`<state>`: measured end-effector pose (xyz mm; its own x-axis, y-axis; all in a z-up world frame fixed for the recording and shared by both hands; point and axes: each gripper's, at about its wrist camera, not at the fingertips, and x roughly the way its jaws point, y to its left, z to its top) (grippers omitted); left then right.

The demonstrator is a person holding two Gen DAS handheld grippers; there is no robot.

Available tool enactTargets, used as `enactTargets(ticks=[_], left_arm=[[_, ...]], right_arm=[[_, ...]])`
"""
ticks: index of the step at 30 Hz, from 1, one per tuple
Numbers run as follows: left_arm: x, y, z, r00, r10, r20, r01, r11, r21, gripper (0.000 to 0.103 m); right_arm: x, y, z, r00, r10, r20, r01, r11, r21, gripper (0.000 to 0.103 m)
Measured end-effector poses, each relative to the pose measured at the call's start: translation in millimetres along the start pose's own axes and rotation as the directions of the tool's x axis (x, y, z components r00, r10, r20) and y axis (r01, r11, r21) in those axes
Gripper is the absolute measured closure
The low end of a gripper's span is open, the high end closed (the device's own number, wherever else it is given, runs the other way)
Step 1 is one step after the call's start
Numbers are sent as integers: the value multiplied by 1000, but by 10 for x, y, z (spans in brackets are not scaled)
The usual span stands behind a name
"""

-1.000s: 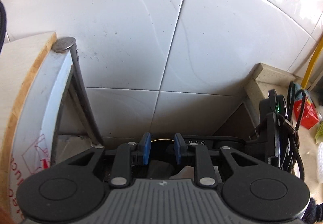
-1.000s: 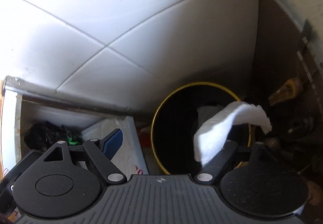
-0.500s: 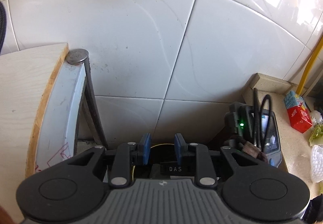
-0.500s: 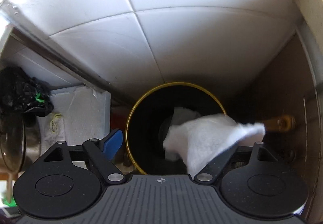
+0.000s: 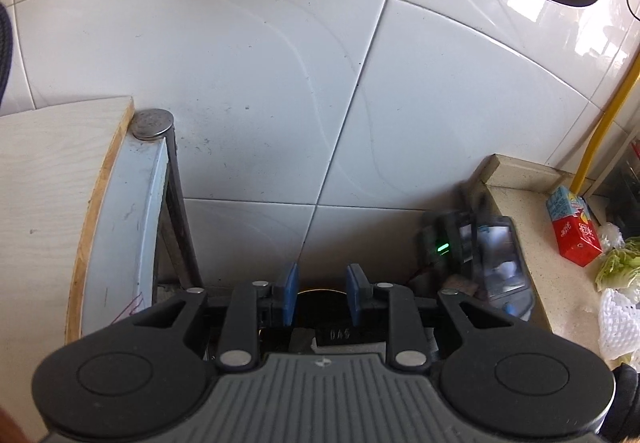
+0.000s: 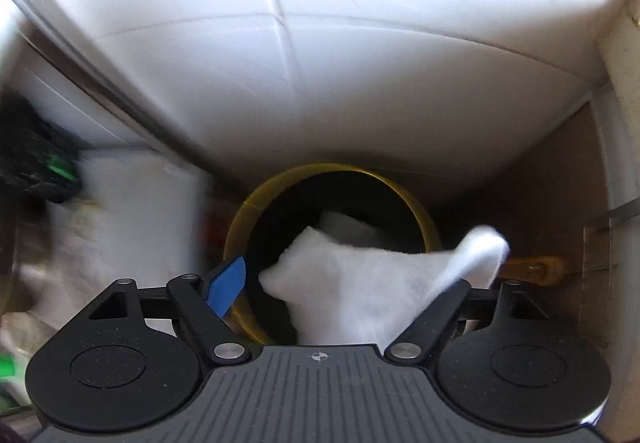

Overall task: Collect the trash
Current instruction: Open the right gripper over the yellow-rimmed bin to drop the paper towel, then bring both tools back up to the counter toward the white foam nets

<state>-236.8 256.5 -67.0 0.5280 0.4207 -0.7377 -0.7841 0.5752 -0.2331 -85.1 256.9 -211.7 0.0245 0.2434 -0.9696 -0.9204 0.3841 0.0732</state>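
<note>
In the right wrist view my right gripper [image 6: 344, 279] is open, its fingers spread wide. A white tissue [image 6: 360, 283] drapes over its right finger and hangs above the mouth of a black bin with a yellow rim [image 6: 256, 203]. More white paper [image 6: 344, 227] lies inside the bin. In the left wrist view my left gripper [image 5: 322, 293] has its blue pads a small gap apart with nothing between them. It points at the tiled wall, and a sliver of the bin's rim [image 5: 320, 289] shows just beyond the fingers.
In the left wrist view a wooden board [image 5: 48, 203] is at the left and a stone counter [image 5: 560, 283] at the right, with a red carton [image 5: 574, 231], greens and white netting. The right gripper's body [image 5: 480, 255] hangs low between them. A black bag [image 6: 36, 163] sits left of the bin.
The right gripper has swung so the bin sits centred below it; the tissue still clings to the right finger. The left gripper has risen and tilted up, showing more wall and counter.
</note>
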Motion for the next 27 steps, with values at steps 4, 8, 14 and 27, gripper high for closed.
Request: enactTargets(ticks=[4,8,14,27], left_arm=[[42,20,50,1000,-13,-14,13,1000,-10,77],[53,43,106,1000,-7,-9,7,1000,-8,76],[82,124,106,1000,-10,-24,9,999,-37,73],[-11,119,131,998,-59,-15,58,998,-25,69]], right_arm=[[-3,-33,-11,1000,-26,11,27,998,-58,14],[-144,-124,13,979,182,88,-185,982,31,11],[84,-144,43,987,162,-1,-162,987,3,0],[-274,-680,-61,951,308,38,-310,941,135,0]])
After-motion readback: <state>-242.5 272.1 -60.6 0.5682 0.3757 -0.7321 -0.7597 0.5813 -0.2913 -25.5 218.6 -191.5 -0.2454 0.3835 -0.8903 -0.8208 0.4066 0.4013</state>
